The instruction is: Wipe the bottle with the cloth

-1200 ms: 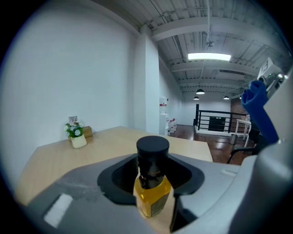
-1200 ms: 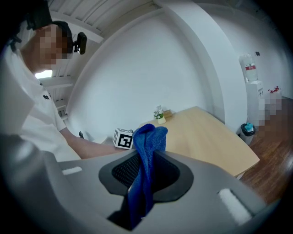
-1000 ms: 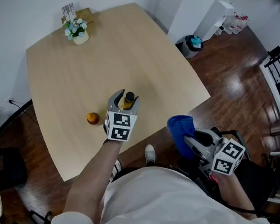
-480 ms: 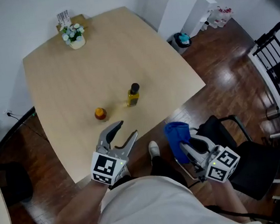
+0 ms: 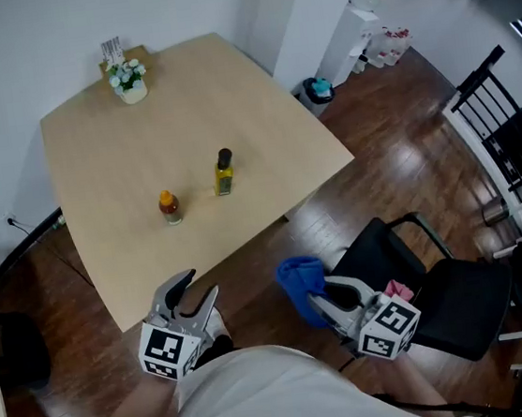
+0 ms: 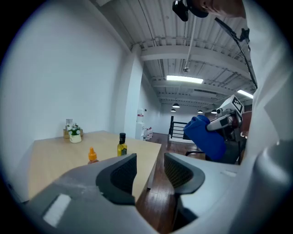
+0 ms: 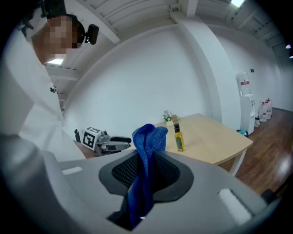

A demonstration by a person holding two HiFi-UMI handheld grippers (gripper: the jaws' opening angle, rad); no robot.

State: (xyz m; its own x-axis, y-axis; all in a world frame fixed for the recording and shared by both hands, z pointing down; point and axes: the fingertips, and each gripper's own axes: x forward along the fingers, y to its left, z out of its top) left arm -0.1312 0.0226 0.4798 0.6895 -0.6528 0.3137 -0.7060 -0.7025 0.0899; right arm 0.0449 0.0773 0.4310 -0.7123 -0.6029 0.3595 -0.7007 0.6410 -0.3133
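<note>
The black-capped yellow glass bottle [image 5: 224,172] stands mid-frame on the pale wooden table [image 5: 227,84]. Lower left, the left gripper [image 5: 198,286] is closing, empty; lower centre, the right gripper [image 5: 327,296] clamps a blue, seemingly microfibre cloth [image 5: 297,281].

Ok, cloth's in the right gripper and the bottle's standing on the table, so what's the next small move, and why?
Probably reach the left gripper forward to the bottle, fingers spread. The bottle stands upright, untouched, on the table, and both grippers hang short of its near edge. The left fingers are closing on nothing; the right gripper pinches the blue cloth.
</note>
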